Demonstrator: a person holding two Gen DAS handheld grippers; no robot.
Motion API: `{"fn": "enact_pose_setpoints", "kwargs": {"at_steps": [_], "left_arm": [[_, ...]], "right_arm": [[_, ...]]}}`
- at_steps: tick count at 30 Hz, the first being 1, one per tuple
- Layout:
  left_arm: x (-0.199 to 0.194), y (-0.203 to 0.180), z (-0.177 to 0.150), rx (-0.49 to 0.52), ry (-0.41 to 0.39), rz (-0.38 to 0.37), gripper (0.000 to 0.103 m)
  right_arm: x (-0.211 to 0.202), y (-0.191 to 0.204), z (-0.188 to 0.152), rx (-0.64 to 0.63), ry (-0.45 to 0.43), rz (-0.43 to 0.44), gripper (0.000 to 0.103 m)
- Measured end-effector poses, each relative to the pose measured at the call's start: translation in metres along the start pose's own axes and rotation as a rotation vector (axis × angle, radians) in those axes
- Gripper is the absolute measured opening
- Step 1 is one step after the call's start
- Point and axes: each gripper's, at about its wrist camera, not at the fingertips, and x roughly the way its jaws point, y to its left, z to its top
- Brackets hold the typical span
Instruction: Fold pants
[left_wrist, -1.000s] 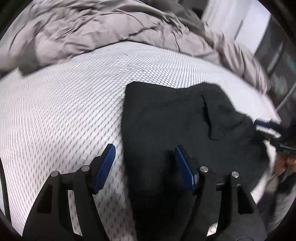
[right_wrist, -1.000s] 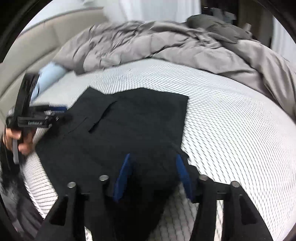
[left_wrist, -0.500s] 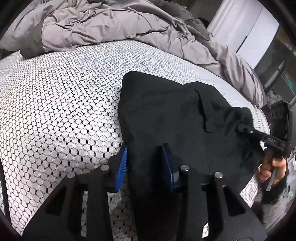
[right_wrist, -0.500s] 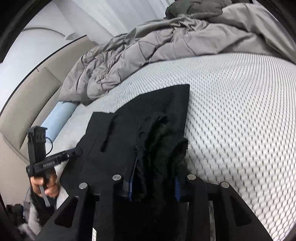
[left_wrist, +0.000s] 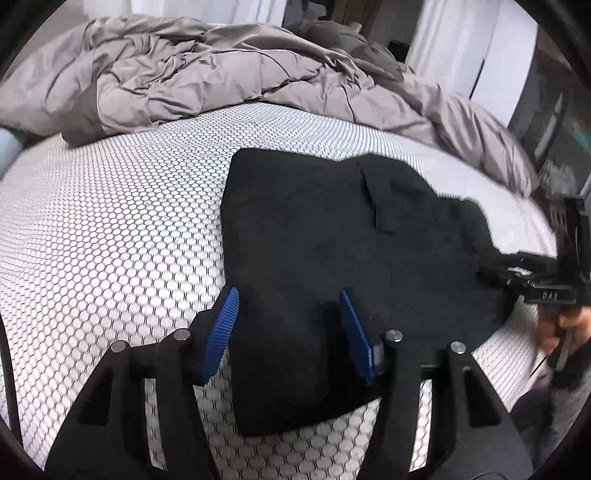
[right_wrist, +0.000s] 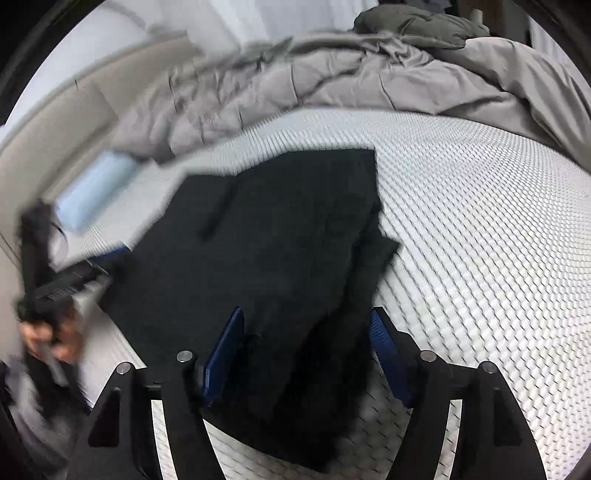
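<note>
Black pants (left_wrist: 332, 236) lie folded on the white honeycomb-patterned mattress (left_wrist: 110, 236). They also show in the right wrist view (right_wrist: 280, 243), where a folded layer overlaps along the right side. My left gripper (left_wrist: 290, 328) is open, its blue pads either side of the near end of the pants. My right gripper (right_wrist: 308, 350) is open too, straddling the near corner of the fabric. The right gripper also shows at the pants' right edge in the left wrist view (left_wrist: 517, 273). The left gripper shows blurred at the left in the right wrist view (right_wrist: 66, 284).
A crumpled grey duvet (left_wrist: 221, 81) is heaped along the far side of the bed. A light blue pillow (right_wrist: 92, 192) lies by the beige headboard (right_wrist: 55, 125). The mattress edge runs at the right of the left wrist view (left_wrist: 517, 354).
Both grippers had closed on the pants' near edge half a second ago. Both have now opened and let the fabric go, and it lies flat on the mattress.
</note>
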Motion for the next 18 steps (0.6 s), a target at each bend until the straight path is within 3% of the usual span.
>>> {"fn": "enact_pose_setpoints", "kwargs": {"at_steps": [3,6,10,12,15,18], "left_arm": [[-0.009,-0.005,-0.012,-0.008,0.001,0.031,0.053],[-0.018,-0.008,-0.017,-0.034,-0.026,0.016,0.058],[-0.038,-0.025,-0.018,0.015,-0.13,0.029,0.084],[-0.048,-0.034,-0.02,0.039,-0.175,0.027,0.087],[-0.061,-0.042,-0.031,0.024,-0.229,-0.006,0.102],[-0.069,-0.052,-0.04,0.044,-0.258,0.0,0.102]], "right_arm": [[-0.006,-0.014,-0.016,0.025,0.01,-0.009,0.074],[-0.028,-0.014,-0.024,-0.001,-0.049,-0.057,0.081],[-0.067,-0.007,-0.045,-0.011,-0.157,-0.072,0.093],[-0.082,0.003,-0.055,-0.007,-0.236,-0.047,0.103],[-0.096,0.021,-0.066,-0.034,-0.346,-0.052,0.103],[-0.094,0.041,-0.073,-0.068,-0.397,-0.047,0.103]]}}
